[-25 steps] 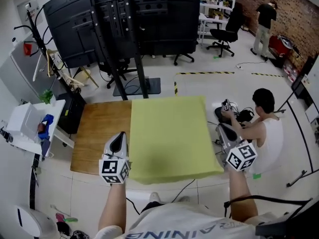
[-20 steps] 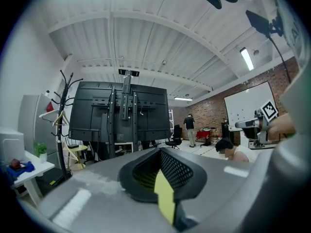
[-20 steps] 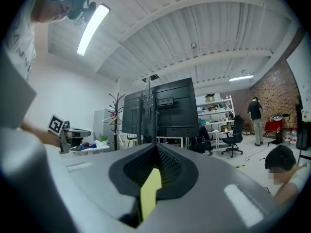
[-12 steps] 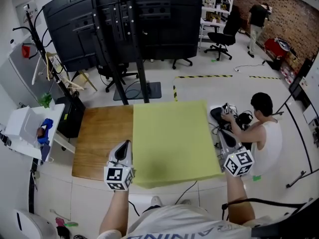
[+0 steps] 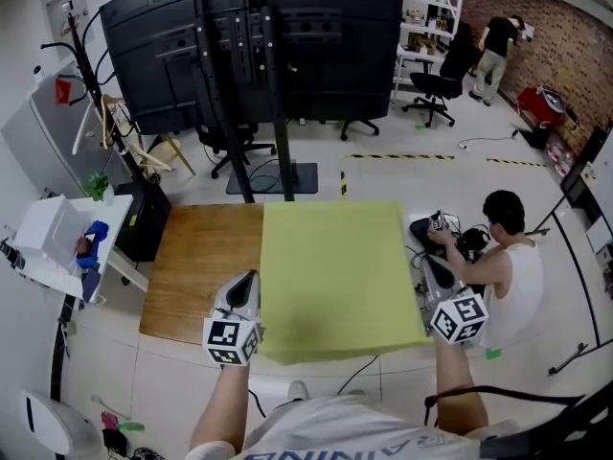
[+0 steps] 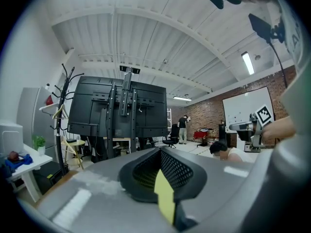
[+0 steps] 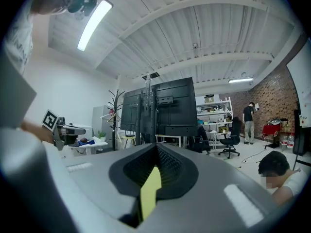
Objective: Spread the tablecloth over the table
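Now mid-spread: left hand-held gripper [image 5: 247, 280] and right hand-held gripper [image 5: 428, 264] pinch cloth [image 5: 335, 276] corners.
Next you'd likely shift it toward 9 o'clock, over bare table [image 5: 201, 266].

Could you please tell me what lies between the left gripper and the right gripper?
The tablecloth: in the head view its near edge runs from the left gripper to the right gripper, each shut on a corner.

Yellow tablecloth [image 5: 335, 276] hides the wooden table's [image 5: 206, 266] 3 o'clock half; its near corners vanish inside the left gripper [image 5: 249, 278] and right gripper [image 5: 428, 262].
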A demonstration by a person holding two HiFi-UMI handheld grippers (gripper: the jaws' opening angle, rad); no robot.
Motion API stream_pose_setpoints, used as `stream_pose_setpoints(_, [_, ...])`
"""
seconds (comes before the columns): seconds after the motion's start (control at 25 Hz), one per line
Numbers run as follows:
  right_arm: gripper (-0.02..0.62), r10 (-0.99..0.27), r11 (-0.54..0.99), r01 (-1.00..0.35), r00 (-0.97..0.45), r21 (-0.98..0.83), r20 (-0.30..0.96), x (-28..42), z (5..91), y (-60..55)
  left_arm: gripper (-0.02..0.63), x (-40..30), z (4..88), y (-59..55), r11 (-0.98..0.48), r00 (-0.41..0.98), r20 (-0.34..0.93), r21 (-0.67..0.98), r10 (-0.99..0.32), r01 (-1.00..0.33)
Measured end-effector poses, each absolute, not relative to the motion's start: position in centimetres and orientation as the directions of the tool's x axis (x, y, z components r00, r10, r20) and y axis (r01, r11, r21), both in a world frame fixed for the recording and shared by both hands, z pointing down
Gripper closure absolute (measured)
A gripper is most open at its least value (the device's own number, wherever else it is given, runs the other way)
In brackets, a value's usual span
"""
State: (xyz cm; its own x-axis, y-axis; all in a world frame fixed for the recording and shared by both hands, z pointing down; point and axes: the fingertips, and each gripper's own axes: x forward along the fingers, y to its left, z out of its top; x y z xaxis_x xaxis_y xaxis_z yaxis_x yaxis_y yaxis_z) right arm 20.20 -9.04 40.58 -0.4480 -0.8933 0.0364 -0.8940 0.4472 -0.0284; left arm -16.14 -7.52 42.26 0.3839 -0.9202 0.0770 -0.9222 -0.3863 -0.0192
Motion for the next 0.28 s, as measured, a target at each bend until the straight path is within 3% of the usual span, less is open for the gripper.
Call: stream_pose_setpoints(0.28, [0.591,-0.892,0.451,-0.892,-0.451,-0.022,0.031,19.99,40.46,-9.28,0.604,-16.28,42.0,-7.95,-0.384,0.381,0.068,-0.027,-0.922,-0.923])
